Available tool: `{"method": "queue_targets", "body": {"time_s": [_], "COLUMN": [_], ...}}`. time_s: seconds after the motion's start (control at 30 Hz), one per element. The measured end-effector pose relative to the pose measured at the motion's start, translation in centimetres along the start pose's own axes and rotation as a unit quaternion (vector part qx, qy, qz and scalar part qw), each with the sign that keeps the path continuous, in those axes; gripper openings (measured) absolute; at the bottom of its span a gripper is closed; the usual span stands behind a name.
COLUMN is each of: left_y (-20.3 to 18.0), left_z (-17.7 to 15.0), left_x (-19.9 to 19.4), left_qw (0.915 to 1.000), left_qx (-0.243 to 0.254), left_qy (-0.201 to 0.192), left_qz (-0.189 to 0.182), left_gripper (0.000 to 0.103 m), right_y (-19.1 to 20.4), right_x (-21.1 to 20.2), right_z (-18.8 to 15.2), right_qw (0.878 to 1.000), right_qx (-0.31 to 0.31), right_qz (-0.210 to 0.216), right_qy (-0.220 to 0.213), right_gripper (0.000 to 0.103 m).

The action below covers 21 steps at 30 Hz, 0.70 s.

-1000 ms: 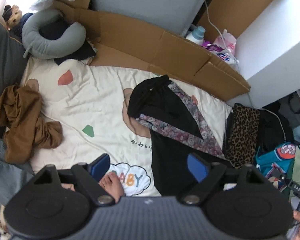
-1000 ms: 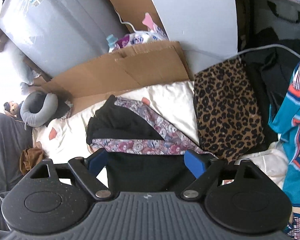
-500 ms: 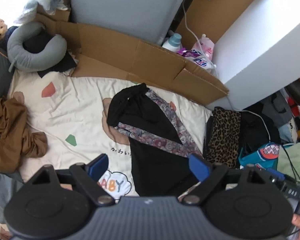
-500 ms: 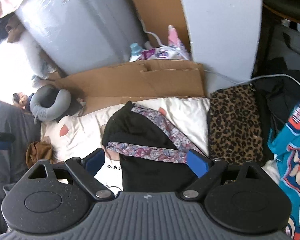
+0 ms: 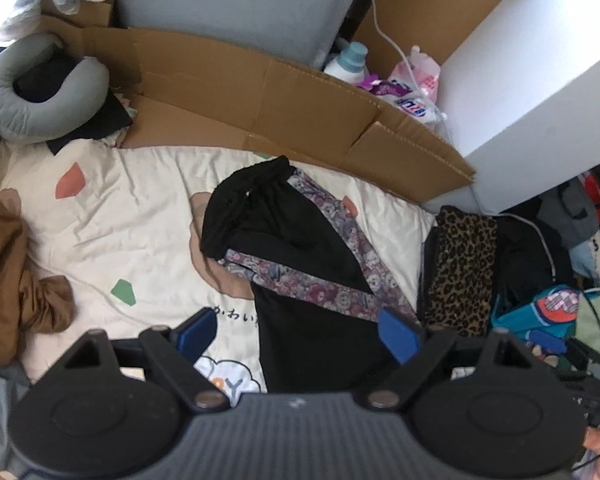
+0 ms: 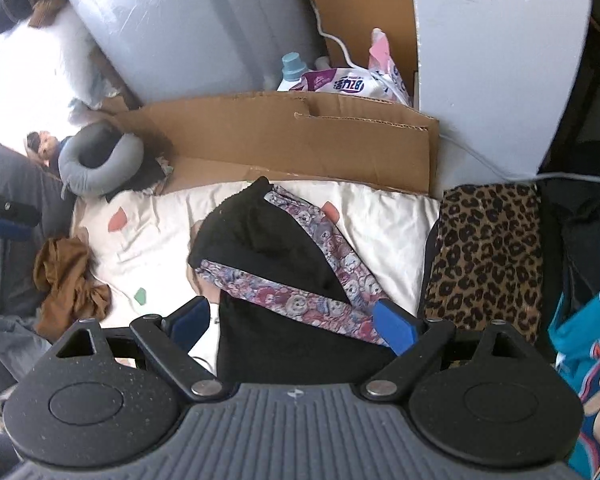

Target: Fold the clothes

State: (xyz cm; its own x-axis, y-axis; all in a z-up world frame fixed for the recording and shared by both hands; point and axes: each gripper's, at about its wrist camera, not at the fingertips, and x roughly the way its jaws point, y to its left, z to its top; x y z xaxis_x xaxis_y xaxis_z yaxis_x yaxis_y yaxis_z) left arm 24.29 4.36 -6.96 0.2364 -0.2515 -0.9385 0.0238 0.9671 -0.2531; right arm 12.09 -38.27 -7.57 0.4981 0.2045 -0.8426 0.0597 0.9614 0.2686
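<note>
A black garment with floral-print bands (image 5: 288,248) (image 6: 284,264) lies partly folded on a cream printed blanket (image 5: 132,216) (image 6: 384,224). Its lower black part runs toward both cameras. My left gripper (image 5: 298,330) hovers open above that lower part, blue pads apart and nothing between them. My right gripper (image 6: 292,324) is open too, above the same black cloth. A crumpled brown garment (image 5: 12,268) (image 6: 68,280) sits at the blanket's left edge. A folded leopard-print garment (image 5: 460,264) (image 6: 488,252) rests to the right.
Flattened cardboard (image 5: 268,104) (image 6: 292,136) lines the blanket's far side. A grey neck pillow (image 5: 40,100) (image 6: 100,160) lies at far left. Detergent bottle and bags (image 5: 380,76) stand behind the cardboard beside a white box (image 5: 540,76). Teal printed cloth (image 6: 588,344) and dark clothes crowd the right.
Both views have shifted: the black garment now sits more central and closer under both grippers. A foot seen near the left gripper earlier is out of sight. Both grippers stay open.
</note>
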Motion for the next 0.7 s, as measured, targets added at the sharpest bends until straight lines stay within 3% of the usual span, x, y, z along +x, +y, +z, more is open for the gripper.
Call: {"method": "queue_targets", "body": {"time_s": [0.3, 0.5, 0.7], "left_y": [1.8, 2.5, 3.2], "left_z": [0.9, 1.5, 2.1], "left_x": [6.0, 8.3, 12.0], "left_qw": [0.9998, 0.9990, 0.9988], "left_qx": [-0.015, -0.037, -0.036], "left_qy": [0.009, -0.019, -0.015], "left_qz": [-0.013, -0.016, -0.029], "left_gripper": [0.089, 0.088, 0.088], "right_y": [-1.7, -1.6, -1.9], "right_x": [5.1, 8.3, 10.7], "right_z": [-1.0, -1.9, -2.8], "right_qw": [1.000, 1.000, 0.999], "right_qx": [0.000, -0.016, -0.035], "right_qz": [0.007, 0.015, 0.019], "right_qy": [0.004, -0.005, -0.026], "right_gripper": [0.092, 0.092, 0.092]}}
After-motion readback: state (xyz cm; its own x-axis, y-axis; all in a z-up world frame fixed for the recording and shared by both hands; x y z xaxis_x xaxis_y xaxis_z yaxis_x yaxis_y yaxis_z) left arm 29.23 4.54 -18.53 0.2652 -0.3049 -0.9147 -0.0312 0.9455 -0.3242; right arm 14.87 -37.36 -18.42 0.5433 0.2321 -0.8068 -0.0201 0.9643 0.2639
